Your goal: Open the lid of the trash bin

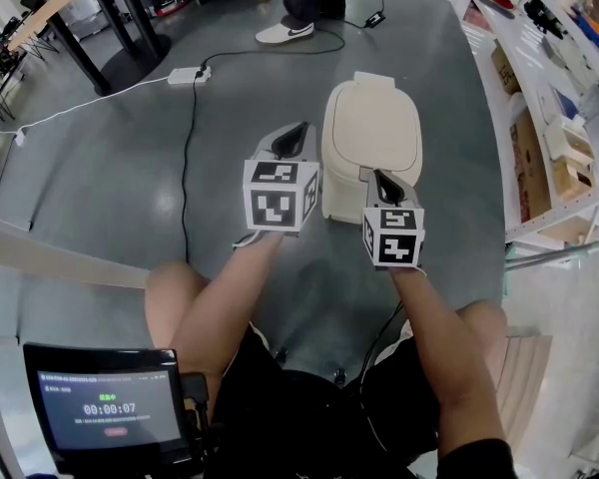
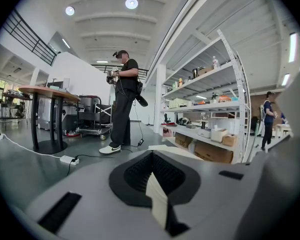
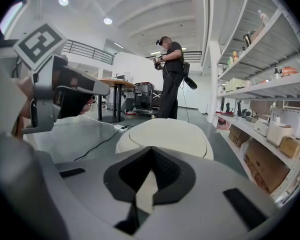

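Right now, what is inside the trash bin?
The inside cannot be seen: the cream lid lies closed over the trash bin and covers the opening fully. What shows is only the lid's smooth top, with no object lying on it.

The trash bin (image 1: 341, 194) is cream-coloured with rounded corners, and it stands upright on the grey floor (image 1: 110, 188). Its lid (image 1: 372, 123) has the same cream colour and is smooth and slightly domed. The lid lies flat on top of the bin, fully closed.
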